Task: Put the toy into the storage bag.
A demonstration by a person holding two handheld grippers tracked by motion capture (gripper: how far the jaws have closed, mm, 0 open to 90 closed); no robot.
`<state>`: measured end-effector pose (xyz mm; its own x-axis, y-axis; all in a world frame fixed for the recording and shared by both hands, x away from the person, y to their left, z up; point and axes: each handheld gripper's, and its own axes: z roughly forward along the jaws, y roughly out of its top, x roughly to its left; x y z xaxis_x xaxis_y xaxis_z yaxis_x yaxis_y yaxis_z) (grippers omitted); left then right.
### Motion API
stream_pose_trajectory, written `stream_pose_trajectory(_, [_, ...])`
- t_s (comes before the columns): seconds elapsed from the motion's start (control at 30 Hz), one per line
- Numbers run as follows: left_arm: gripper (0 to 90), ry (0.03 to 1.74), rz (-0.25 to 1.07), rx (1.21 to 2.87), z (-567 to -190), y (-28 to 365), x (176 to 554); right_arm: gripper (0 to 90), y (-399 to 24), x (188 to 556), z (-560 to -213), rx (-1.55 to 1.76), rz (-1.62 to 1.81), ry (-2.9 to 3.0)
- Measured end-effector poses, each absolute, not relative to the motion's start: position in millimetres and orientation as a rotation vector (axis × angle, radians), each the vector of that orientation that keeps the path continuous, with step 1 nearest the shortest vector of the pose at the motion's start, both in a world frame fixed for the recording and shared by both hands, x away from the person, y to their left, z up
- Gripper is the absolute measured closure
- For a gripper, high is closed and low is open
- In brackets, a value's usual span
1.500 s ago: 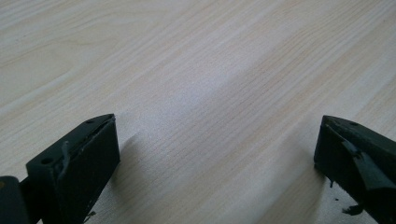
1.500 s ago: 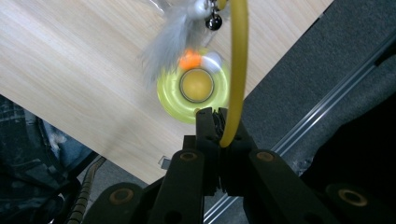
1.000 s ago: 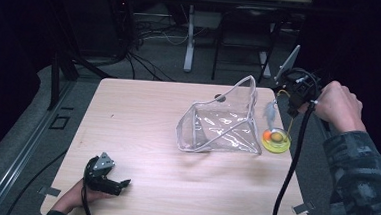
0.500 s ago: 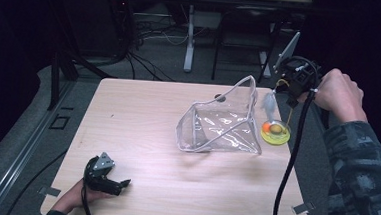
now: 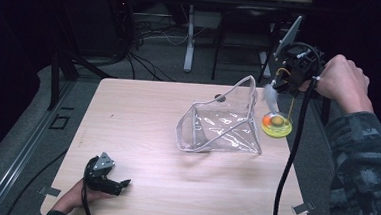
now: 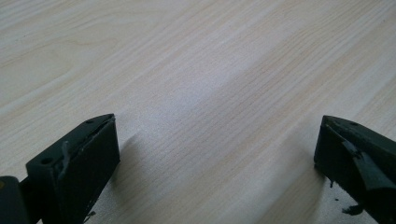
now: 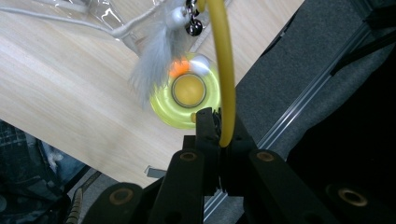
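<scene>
Right hand-held gripper (image 7: 219, 135) is clamped on the yellow wand (image 7: 224, 70) of a cat toy; its feather (image 5: 269, 94) and yellow disc (image 5: 276, 125) hang beside the clear pouch (image 5: 222, 124). I judge this the carry; next, swing it over the pouch mouth. Left hand-held gripper (image 5: 118, 184) rests wide on the worktop (image 5: 143, 109).

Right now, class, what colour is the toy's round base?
Translucent yellow-green round base with an orange-yellow centre, clearest in the right gripper view.

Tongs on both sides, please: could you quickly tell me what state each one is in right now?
Left tongs: open, holding nothing, low over the table.
Right tongs: closed on the yellow wand of a cat toy, its feather dangling.
</scene>
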<state>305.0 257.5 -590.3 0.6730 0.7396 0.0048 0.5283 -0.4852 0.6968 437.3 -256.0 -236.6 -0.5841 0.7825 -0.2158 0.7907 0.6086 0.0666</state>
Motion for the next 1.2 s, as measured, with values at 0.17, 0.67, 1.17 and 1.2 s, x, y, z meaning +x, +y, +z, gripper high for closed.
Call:
stream_pose_trajectory(0.17, [0.0, 0.971, 0.400, 2.204, -590.3, 257.6, 305.0, 87.5, -251.4, 437.7, -225.0, 1.279, -0.048, 2.586])
stream_pose_trajectory(0.67, [0.0, 0.977, 0.401, 2.200, -590.5, 257.3, 304.6, 87.4, -236.6, 437.1, -195.7, 1.242, -0.023, 2.553])
stream_pose_trajectory(1.17, [0.1, 0.980, 0.407, 2.192, -591.0, 257.0, 304.3, 87.4, -212.3, 439.8, -177.5, 1.169, -0.018, 2.543])
stream_pose_trajectory(1.2, [0.1, 0.980, 0.408, 2.192, -591.0, 257.0, 304.3, 87.4, -209.8, 439.8, -176.3, 1.163, -0.015, 2.545])
